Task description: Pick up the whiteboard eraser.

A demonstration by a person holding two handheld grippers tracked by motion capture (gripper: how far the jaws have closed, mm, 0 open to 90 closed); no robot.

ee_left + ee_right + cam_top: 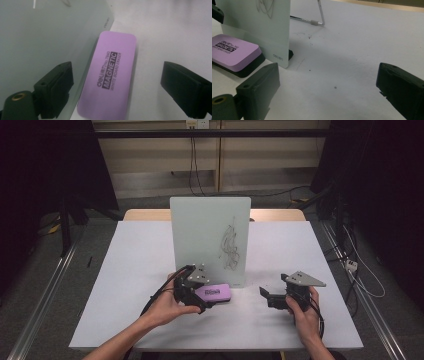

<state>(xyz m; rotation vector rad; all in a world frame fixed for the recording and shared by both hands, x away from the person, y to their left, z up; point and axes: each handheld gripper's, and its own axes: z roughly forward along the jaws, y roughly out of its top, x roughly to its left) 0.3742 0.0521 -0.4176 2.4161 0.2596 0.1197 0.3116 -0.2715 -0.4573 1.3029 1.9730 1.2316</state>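
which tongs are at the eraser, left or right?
The left tongs: open, jaws straddling the purple eraser at the whiteboard foot. The right tongs sit open over bare table, off to the side.

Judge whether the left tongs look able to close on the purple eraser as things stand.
Probably yes: the left tongs are open astride the eraser lying flat; the whiteboard stands close beside one jaw.

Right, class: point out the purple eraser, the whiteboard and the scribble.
purple eraser (pixel 110 72), left gripper view, printed top face.
whiteboard (pixel 200 230), high view, bare left half.
scribble (pixel 230 247), high view, middle of the lines.
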